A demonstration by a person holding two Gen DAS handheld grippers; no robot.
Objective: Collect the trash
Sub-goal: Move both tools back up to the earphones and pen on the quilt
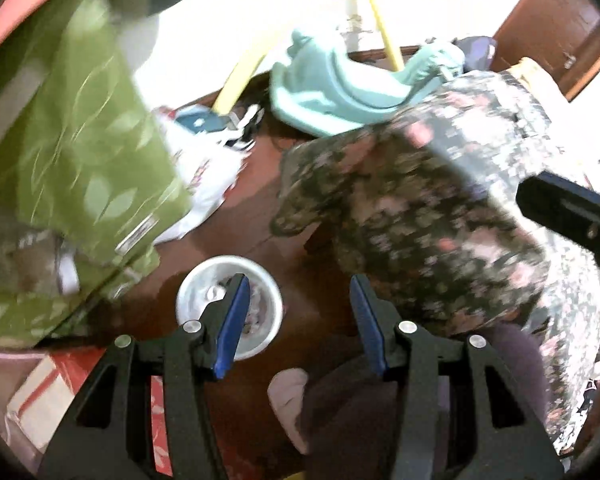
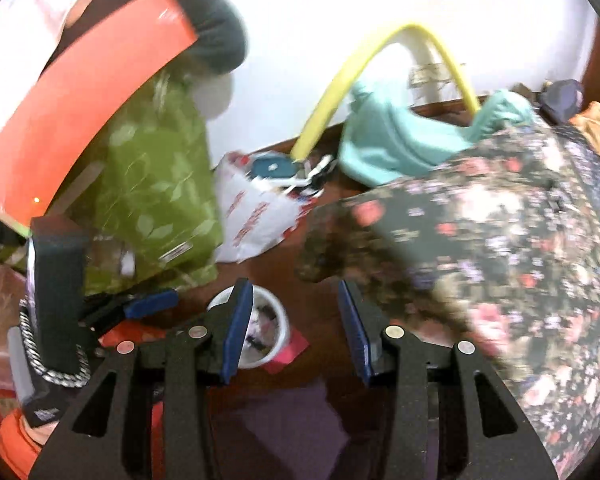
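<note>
A white round cup (image 1: 228,308) with scraps inside stands on the dark wooden table (image 1: 260,220); it also shows in the right wrist view (image 2: 268,328). My left gripper (image 1: 298,292) is open and empty, its left finger over the cup. My right gripper (image 2: 296,300) is open and empty, just right of the cup. A white plastic bag with red print (image 2: 256,220) lies crumpled farther back, also in the left wrist view (image 1: 204,184). The left gripper's body shows at the left of the right wrist view (image 2: 56,296).
A green leaf-print bag (image 1: 72,152) stands at the left. A dark floral cloth (image 1: 440,216) covers the right side. A teal garment (image 1: 332,88) and a yellow hose (image 2: 340,80) lie at the back by the white wall. Red boxes (image 1: 60,392) sit at lower left.
</note>
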